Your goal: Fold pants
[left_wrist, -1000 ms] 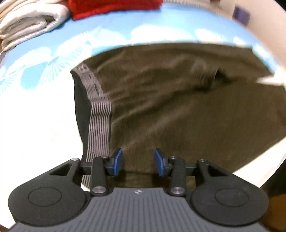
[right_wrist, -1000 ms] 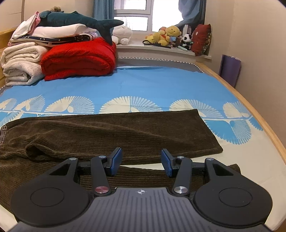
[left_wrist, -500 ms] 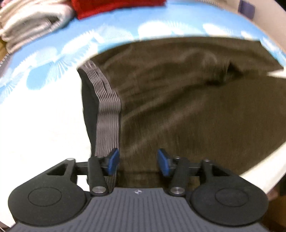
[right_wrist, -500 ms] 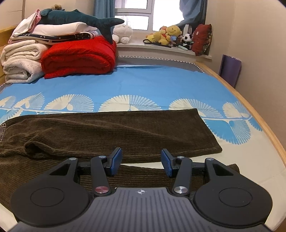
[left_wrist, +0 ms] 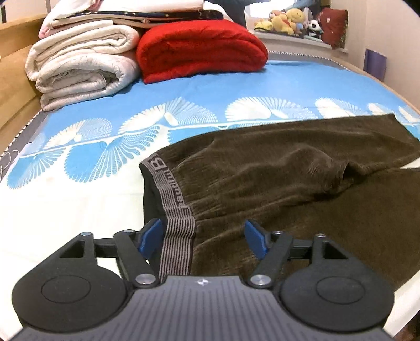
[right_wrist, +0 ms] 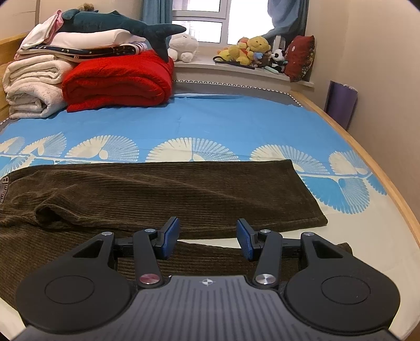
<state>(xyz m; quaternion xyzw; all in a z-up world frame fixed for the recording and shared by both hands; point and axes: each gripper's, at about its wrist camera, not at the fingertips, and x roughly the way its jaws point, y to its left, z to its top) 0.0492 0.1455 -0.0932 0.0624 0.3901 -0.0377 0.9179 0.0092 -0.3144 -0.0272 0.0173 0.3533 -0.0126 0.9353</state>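
Dark brown corduroy pants [left_wrist: 302, 188] lie spread across the bed, legs running to the right. Their grey striped waistband [left_wrist: 174, 207] runs toward my left gripper [left_wrist: 202, 237], whose jaws are opening; the band and waist cloth lie below the gap, and the blue pads do not press on them. In the right wrist view the far leg [right_wrist: 168, 194] lies flat with its hem at the right, the near leg [right_wrist: 215, 258] below it. My right gripper [right_wrist: 208, 237] hovers open over the strip between the two legs, holding nothing.
Folded white quilts [left_wrist: 78, 68] and a red blanket [left_wrist: 199, 49] are stacked at the head of the blue patterned sheet [right_wrist: 210, 123]. A plush shark [right_wrist: 118, 23] tops the stack. Soft toys [right_wrist: 252, 52] line the windowsill. The wooden bed edge [right_wrist: 367, 162] curves along the right.
The left gripper's jaws have spread wider and its view has tilted up, so the quilts and blanket now show. The right gripper has not moved.
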